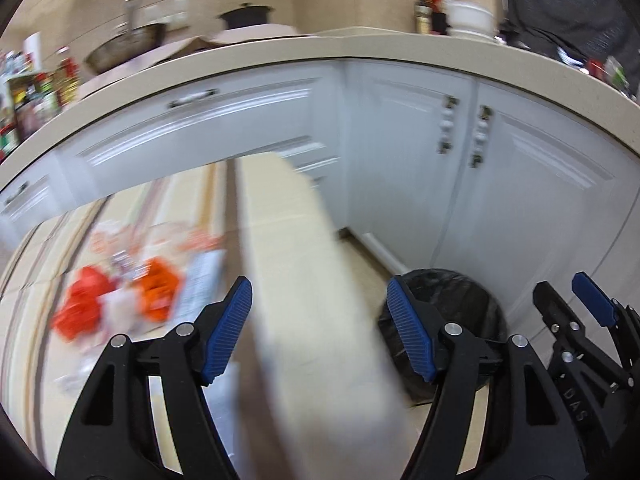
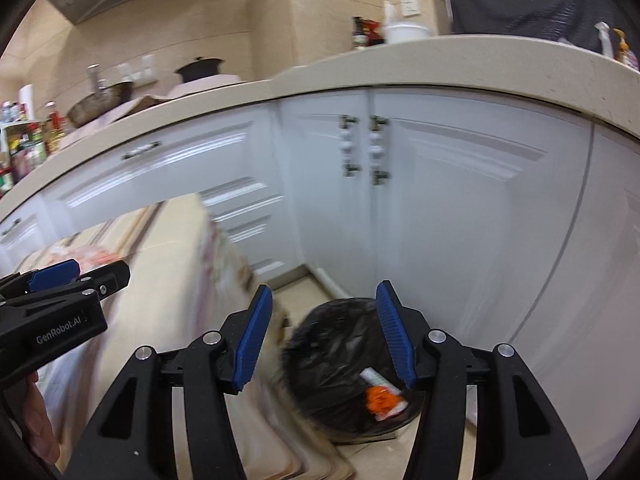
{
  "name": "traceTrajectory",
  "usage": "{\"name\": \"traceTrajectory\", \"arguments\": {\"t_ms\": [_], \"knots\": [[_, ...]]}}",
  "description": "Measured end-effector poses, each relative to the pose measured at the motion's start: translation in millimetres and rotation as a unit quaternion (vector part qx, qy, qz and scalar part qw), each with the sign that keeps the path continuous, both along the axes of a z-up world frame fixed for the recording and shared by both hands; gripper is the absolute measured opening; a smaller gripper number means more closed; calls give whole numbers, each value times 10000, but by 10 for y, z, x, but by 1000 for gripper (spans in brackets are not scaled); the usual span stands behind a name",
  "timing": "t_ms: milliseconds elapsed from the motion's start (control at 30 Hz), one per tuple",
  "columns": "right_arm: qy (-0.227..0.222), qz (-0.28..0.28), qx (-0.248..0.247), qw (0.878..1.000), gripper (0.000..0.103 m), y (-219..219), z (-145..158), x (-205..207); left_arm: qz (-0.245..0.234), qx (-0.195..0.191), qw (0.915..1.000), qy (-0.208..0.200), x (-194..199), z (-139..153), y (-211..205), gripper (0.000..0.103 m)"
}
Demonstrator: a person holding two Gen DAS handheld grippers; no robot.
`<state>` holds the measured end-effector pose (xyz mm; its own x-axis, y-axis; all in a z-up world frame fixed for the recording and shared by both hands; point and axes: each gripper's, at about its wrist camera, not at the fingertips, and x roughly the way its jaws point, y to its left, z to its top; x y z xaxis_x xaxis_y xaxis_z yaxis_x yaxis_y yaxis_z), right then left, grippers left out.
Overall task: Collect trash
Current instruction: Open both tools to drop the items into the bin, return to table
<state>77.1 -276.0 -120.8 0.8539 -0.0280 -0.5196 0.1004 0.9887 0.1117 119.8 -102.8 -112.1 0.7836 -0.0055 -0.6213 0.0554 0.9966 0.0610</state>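
Observation:
A black-lined trash bin (image 2: 348, 364) stands on the floor by the white cabinets; it also shows in the left wrist view (image 1: 452, 312). An orange-and-white wrapper (image 2: 382, 398) lies inside it. Blurred orange and white wrappers (image 1: 128, 292) lie on a light tabletop (image 1: 60, 272). My left gripper (image 1: 320, 330) is open and empty above the table's edge (image 1: 304, 280). My right gripper (image 2: 324, 340) is open and empty above the bin. The left gripper (image 2: 60, 280) appears at the left of the right wrist view.
White cabinet doors (image 2: 440, 208) with handles (image 2: 362, 150) stand behind the bin. The beige countertop (image 1: 360, 46) carries a pan (image 1: 128, 46), bottles (image 1: 426, 10) and a white bowl (image 1: 470, 20). The table's corner (image 2: 224, 264) is close to the bin.

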Motion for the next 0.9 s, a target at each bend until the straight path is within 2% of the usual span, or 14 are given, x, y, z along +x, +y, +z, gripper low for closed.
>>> {"name": "traceTrajectory", "arguments": {"t_ms": [267, 433, 533, 733, 900], "knots": [[-51, 741, 127, 9972, 54, 746, 10, -210, 867, 205, 9960, -110, -506, 89, 977, 71], [-63, 1228, 108, 9924, 54, 1234, -21, -360, 1394, 340, 9896, -18, -788, 24, 1535, 71], [-78, 1454, 42, 9893, 54, 1458, -23, -430, 1709, 285, 9849, 43, -919, -24, 1843, 71], [-56, 1835, -160, 9829, 54, 1825, -83, -527, 2033, 186, 9789, 95, -1103, -115, 2196, 71], [98, 1960, -332, 9800, 54, 2002, -228, -519, 2111, 55, 9773, 170, -1149, -205, 2296, 71]]}}
